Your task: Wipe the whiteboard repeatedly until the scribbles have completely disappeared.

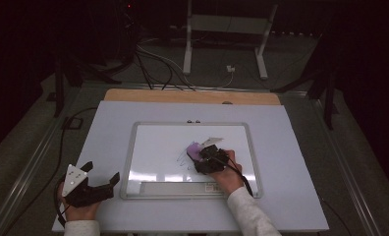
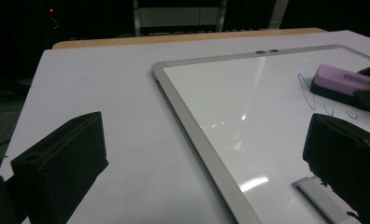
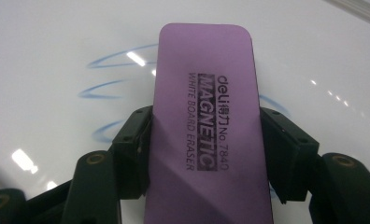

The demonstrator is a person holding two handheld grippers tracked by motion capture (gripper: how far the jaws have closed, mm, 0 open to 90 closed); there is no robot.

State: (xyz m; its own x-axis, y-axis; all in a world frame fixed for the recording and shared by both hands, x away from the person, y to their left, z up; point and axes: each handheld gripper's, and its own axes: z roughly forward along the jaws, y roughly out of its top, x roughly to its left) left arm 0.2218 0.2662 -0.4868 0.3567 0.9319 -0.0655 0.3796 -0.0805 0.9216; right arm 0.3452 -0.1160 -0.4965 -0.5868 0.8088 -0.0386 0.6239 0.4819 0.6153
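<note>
The right gripper (image 3: 204, 154) is clamping the purple eraser (image 3: 206, 116) over blue marks (image 3: 103, 88); tilting could be leaving streaks. The left gripper (image 1: 100, 178) is idling with jaws spread, grasping nothing.

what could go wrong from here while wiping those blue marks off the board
The right gripper clamps the purple eraser only near its back end, so pressing down may tilt it and leave parts of the blue scribble unwiped. The left gripper rests open on the table beside the whiteboard without holding it, so a firm stroke might slide the board.
</note>
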